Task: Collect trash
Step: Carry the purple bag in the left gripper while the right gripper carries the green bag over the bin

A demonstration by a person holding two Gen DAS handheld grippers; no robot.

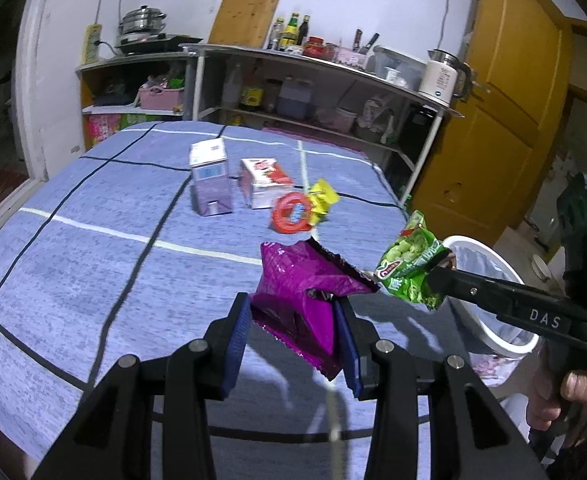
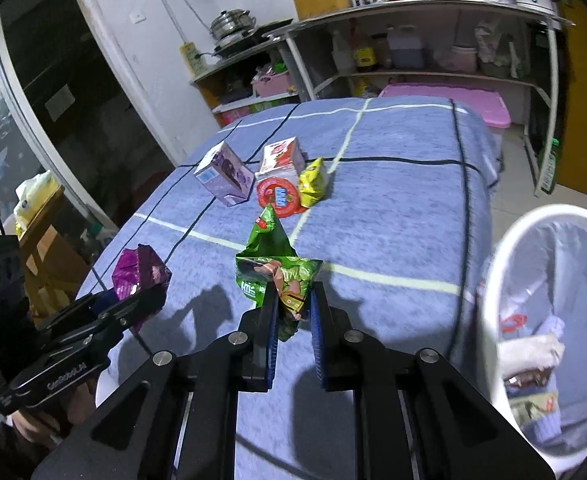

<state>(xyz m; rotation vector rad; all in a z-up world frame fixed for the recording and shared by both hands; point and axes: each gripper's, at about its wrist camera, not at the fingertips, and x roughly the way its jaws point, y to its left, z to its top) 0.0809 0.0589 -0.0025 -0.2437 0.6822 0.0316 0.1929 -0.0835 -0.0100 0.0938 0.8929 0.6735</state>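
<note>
My left gripper (image 1: 293, 320) is shut on a crumpled purple wrapper (image 1: 305, 280) and holds it above the blue tablecloth (image 1: 93, 272). The right gripper (image 1: 439, 266) comes in from the right, shut on a green snack bag (image 1: 409, 264). In the right wrist view the green snack bag (image 2: 273, 264) is pinched between the blue pads of the right gripper (image 2: 293, 308). To the left there, the left gripper (image 2: 133, 304) carries the purple wrapper (image 2: 141, 272). A white bin (image 2: 489, 300) with a liner and some trash inside stands beside the table at the right.
On the cloth farther back lie a purple carton (image 2: 225, 176), a red-and-white carton (image 2: 281, 156), a red round lid (image 2: 279, 196) and a yellow packet (image 2: 312, 182). Shelves (image 1: 313, 120) with bottles and a kettle stand behind the table. The white bin's rim (image 1: 493, 256) shows beyond the right gripper.
</note>
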